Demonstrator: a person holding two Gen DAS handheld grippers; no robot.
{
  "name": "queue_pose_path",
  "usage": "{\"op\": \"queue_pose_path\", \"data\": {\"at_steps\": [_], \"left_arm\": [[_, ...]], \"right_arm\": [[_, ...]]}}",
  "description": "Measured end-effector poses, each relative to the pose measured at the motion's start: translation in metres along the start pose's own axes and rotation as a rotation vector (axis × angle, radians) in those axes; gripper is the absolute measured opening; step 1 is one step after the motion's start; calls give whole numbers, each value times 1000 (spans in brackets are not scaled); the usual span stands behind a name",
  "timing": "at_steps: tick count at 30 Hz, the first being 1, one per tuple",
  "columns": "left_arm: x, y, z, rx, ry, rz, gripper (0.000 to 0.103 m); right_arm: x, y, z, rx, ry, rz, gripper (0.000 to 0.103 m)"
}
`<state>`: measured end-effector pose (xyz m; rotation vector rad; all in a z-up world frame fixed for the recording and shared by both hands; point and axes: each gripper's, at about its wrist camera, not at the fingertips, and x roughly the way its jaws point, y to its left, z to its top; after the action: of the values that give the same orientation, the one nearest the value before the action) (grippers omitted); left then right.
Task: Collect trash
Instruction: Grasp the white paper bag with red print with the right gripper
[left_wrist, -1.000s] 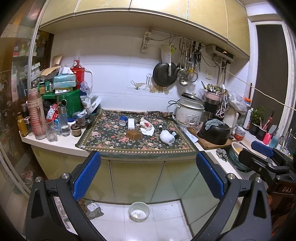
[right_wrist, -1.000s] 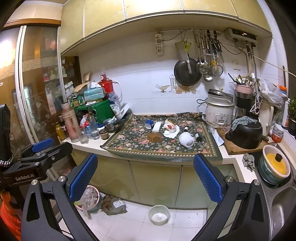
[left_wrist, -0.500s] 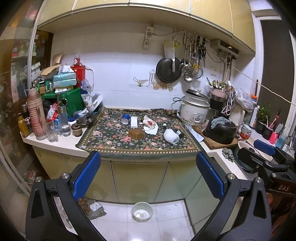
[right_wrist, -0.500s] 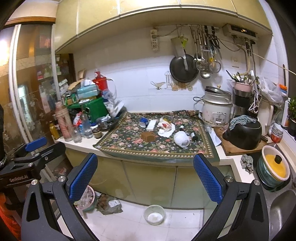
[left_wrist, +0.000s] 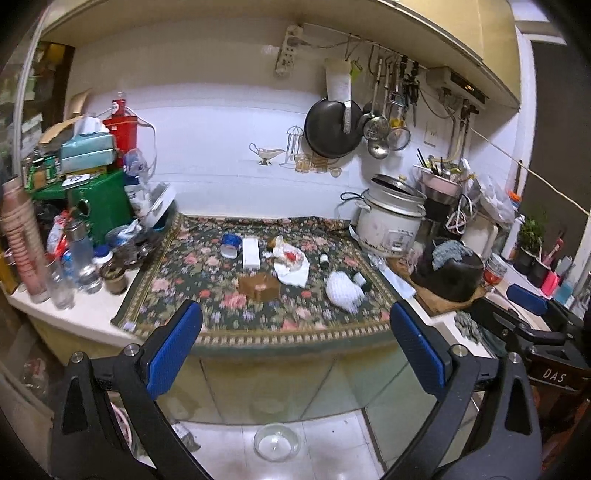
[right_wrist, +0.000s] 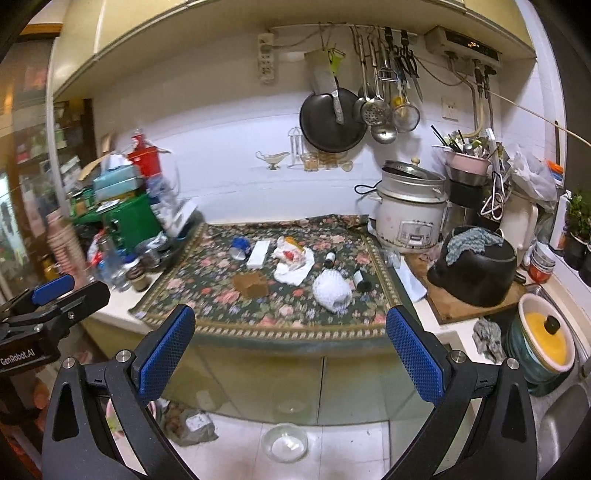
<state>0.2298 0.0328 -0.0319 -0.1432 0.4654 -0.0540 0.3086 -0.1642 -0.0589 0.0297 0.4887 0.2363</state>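
Both my grippers hung in front of the desk, short of its edge. Left gripper (left_wrist: 295, 347): jaws spread wide, holding nothing. Right gripper (right_wrist: 290, 345): jaws spread wide, holding nothing. Trash lay on the floral cloth (left_wrist: 221, 295): crumpled white wrapper (left_wrist: 291, 264) at centre, white netted wad (left_wrist: 343, 290) to its right, brown box (left_wrist: 257, 285) just in front, tipped blue cup (left_wrist: 229, 244) beside a white box (left_wrist: 250, 253).
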Motion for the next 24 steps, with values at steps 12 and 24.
{"op": "queue_pose_path", "data": {"at_steps": [12, 24], "left_arm": [[140, 43, 58, 24, 68, -19, 94], [297, 64, 57, -112, 288, 102, 89]], "right_arm": [[98, -18, 39, 47, 71, -154, 103], [247, -55, 71, -46, 192, 17, 103]]}}
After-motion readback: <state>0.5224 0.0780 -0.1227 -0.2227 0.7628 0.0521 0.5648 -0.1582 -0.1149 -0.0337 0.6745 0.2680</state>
